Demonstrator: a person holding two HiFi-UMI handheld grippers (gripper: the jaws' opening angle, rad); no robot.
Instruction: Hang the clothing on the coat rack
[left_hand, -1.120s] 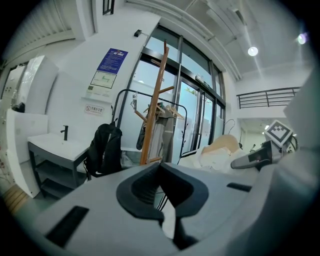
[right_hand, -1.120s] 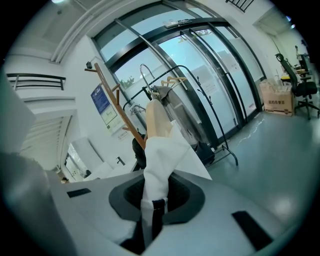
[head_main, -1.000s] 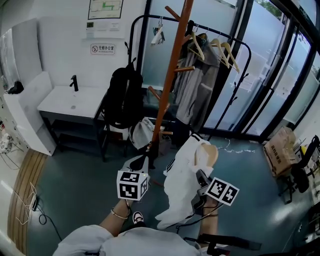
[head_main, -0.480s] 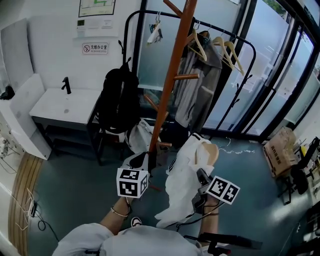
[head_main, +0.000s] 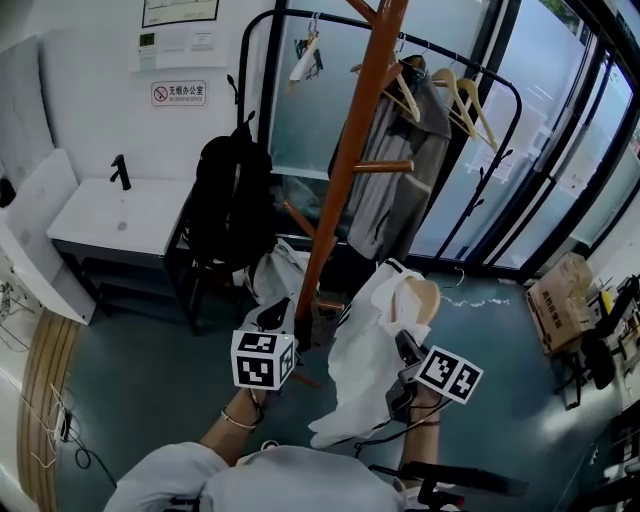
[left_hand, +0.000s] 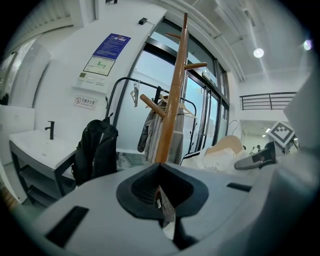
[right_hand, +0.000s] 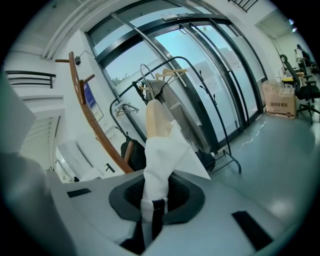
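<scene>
The orange-brown wooden coat rack (head_main: 340, 170) stands straight ahead, its pegs sticking out to the sides. A white garment with black trim (head_main: 365, 350) hangs on a wooden hanger (head_main: 418, 300) between my two grippers, just below and right of the rack's pole. My right gripper (head_main: 405, 375) is shut on a fold of the white garment (right_hand: 157, 170), with the hanger's end showing above it. My left gripper (head_main: 278, 322) is shut on another bit of the same garment, a small piece with a label (left_hand: 162, 202), close to the pole (left_hand: 172, 115).
Behind the rack a black clothes rail (head_main: 480, 90) carries a grey coat (head_main: 400, 160) and bare wooden hangers. A black backpack (head_main: 225, 200) hangs left of the pole, beside a white table (head_main: 110, 215). Glass doors run along the right, with a cardboard box (head_main: 560, 300) on the floor.
Both grippers, still holding the white garment, have come closer to the coat rack. The pole and the clothes rail now stand larger and nearer in the head view.
</scene>
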